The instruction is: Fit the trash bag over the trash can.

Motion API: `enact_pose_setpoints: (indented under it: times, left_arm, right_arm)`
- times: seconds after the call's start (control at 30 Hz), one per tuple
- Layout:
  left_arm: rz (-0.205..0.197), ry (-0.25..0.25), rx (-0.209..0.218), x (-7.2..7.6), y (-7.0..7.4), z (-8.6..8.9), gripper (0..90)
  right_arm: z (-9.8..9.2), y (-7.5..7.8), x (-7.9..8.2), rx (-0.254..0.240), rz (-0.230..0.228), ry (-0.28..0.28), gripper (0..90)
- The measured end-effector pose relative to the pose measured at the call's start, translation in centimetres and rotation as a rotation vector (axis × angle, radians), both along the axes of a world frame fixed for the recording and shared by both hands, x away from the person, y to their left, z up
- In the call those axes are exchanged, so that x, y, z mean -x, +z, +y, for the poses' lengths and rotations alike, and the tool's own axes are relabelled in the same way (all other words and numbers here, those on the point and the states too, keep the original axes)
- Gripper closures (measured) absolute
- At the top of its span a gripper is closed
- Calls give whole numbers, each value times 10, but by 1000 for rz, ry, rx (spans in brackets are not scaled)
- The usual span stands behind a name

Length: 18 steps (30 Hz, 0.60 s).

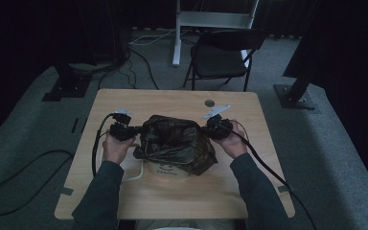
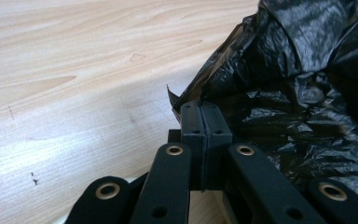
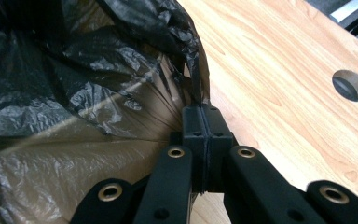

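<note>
A black plastic bag (image 1: 175, 139) is draped over a white bucket (image 1: 168, 172) in the middle of the wooden table (image 1: 172, 98). My left gripper (image 1: 133, 135) is at the bag's left side. In the left gripper view its jaws (image 2: 205, 111) are pressed together on the bag's thin edge (image 2: 186, 100). My right gripper (image 1: 207, 130) is at the bag's right side, and its jaws (image 3: 204, 112) are pinched on the stretched rim of the bag (image 3: 98, 70). The inside of the bucket is hidden by the bag.
A round hole (image 1: 210, 102) sits in the table behind the right gripper (image 3: 350, 85). A black folding chair (image 1: 223, 55) stands beyond the far edge. Cables (image 1: 24, 177) lie on the grey floor at left. Bare tabletop lies in front of the bucket.
</note>
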State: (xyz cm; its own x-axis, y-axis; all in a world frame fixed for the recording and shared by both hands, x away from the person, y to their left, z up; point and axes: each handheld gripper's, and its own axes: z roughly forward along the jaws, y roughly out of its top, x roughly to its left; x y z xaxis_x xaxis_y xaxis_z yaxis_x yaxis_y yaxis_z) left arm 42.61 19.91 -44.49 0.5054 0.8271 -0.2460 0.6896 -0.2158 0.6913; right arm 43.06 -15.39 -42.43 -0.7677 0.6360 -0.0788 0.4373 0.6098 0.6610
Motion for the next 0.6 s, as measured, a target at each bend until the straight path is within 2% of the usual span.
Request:
enact_pose_setpoints:
  times: [0.2,0.33,0.47,0.5,0.6]
  left_arm:
    - [26,-11,-18,-2,-6,-3,900]
    - [44,-29,-26,-4,-9,-7,900]
    - [52,-39,-37,-4,-11,-10,900]
    - [54,-42,-50,-4,-12,-11,900]
    - [57,-42,-44,-4,-14,-11,900]
  right_arm:
    - [1,-3,0,23,14,-8,900]
    - [1,-5,-2,56,25,-23,900]
    - [2,-7,-3,70,35,-32,900]
    - [2,-7,-3,72,33,-32,900]
    - [1,-9,-2,67,36,-31,900]
